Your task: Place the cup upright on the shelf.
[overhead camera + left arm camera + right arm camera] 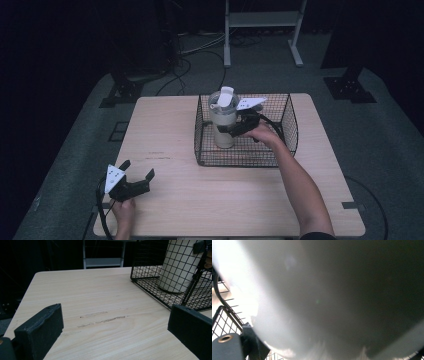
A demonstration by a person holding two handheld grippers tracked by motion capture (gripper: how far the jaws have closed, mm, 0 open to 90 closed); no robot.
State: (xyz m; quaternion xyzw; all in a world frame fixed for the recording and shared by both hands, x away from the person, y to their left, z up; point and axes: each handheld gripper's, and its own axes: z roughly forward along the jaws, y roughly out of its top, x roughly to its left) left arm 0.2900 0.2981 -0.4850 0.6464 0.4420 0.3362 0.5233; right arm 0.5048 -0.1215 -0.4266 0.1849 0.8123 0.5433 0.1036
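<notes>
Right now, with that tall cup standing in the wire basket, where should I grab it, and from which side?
Grip the cup around its straight middle body, coming in over the basket rim from the right, where the right gripper already meets it. It stands upright near the basket's left wall, and its flip lid leaves little to pinch on top.

my cream tumbler (pixel 222 120) with white lid, black grid-mesh basket (pixel 290 120), pale woodgrain table (pixel 210 200), black grippers
</notes>
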